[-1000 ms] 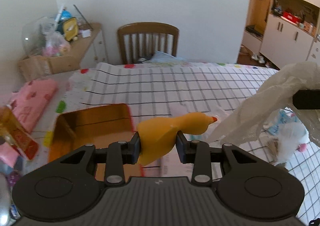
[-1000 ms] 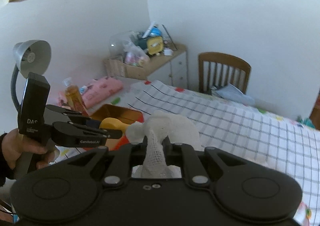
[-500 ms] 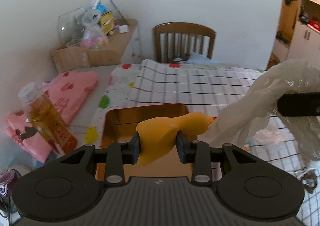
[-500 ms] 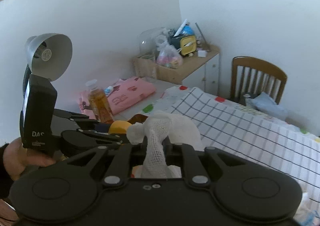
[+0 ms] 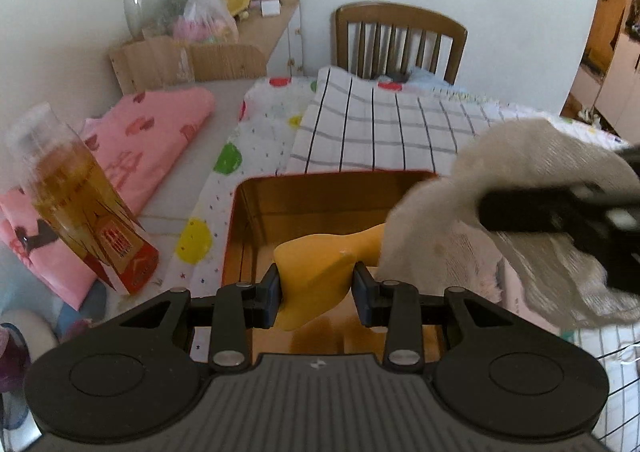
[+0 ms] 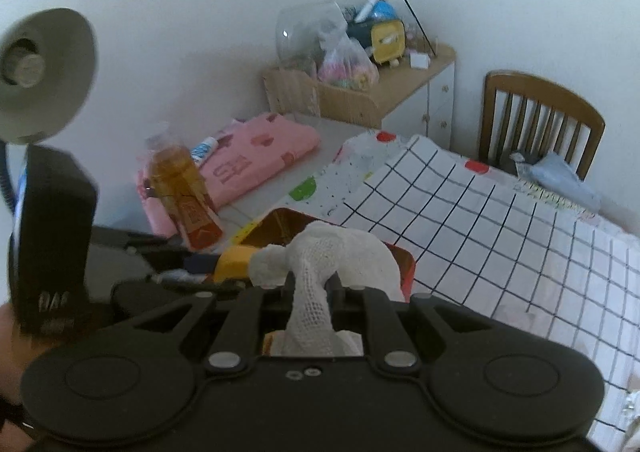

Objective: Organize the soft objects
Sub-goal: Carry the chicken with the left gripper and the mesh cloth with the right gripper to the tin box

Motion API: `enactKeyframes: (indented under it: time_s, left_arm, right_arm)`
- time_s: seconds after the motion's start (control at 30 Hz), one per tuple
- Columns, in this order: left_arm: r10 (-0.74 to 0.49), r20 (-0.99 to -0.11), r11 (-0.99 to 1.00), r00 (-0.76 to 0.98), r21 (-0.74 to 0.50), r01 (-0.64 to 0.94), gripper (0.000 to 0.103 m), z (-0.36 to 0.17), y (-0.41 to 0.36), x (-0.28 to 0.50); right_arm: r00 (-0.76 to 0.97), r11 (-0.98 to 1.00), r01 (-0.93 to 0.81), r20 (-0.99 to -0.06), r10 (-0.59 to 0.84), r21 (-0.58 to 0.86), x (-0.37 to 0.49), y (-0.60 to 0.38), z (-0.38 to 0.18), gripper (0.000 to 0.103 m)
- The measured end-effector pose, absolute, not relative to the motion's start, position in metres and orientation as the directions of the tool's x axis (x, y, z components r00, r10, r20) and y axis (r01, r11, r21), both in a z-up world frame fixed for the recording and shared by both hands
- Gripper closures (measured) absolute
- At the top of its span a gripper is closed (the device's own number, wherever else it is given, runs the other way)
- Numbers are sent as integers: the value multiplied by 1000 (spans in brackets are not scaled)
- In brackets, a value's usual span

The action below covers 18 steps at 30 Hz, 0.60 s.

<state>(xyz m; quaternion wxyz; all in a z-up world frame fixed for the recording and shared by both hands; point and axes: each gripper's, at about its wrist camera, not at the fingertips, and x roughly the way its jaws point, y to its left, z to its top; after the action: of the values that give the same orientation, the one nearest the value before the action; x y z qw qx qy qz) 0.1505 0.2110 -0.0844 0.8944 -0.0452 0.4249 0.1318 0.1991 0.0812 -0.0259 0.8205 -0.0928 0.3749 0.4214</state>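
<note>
My left gripper [image 5: 315, 288] is shut on a yellow rubber duck-like toy [image 5: 320, 264] and holds it above an open orange-red tin box [image 5: 304, 195]. My right gripper [image 6: 311, 284] is shut on a white mesh cloth [image 6: 340, 252] and holds it over the right side of the same box [image 6: 404, 264]. In the left wrist view the cloth [image 5: 460, 219] hangs from the right and hides the toy's head. The toy also shows in the right wrist view [image 6: 232, 262], to the left of the cloth.
A bottle of amber liquid [image 5: 80, 207] stands left of the box. A folded pink cloth [image 5: 152, 131] lies behind it. A checked tablecloth [image 5: 392, 119] covers the table. A wooden chair [image 5: 400, 39] stands at the far end. A grey lamp [image 6: 44, 71] is at the left.
Both grippers have moved left with their loads and now hang over the tin box. The cloth has come closer to the toy and now covers its head.
</note>
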Motion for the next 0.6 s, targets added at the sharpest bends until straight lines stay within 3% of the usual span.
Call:
enactKeyframes:
  time_s: [0.6]
  left_arm:
    - [144, -829, 979, 541, 38, -202, 66, -123, 210, 166]
  right_arm:
    - [317, 695, -701, -801, 508, 164, 255, 129, -95, 87]
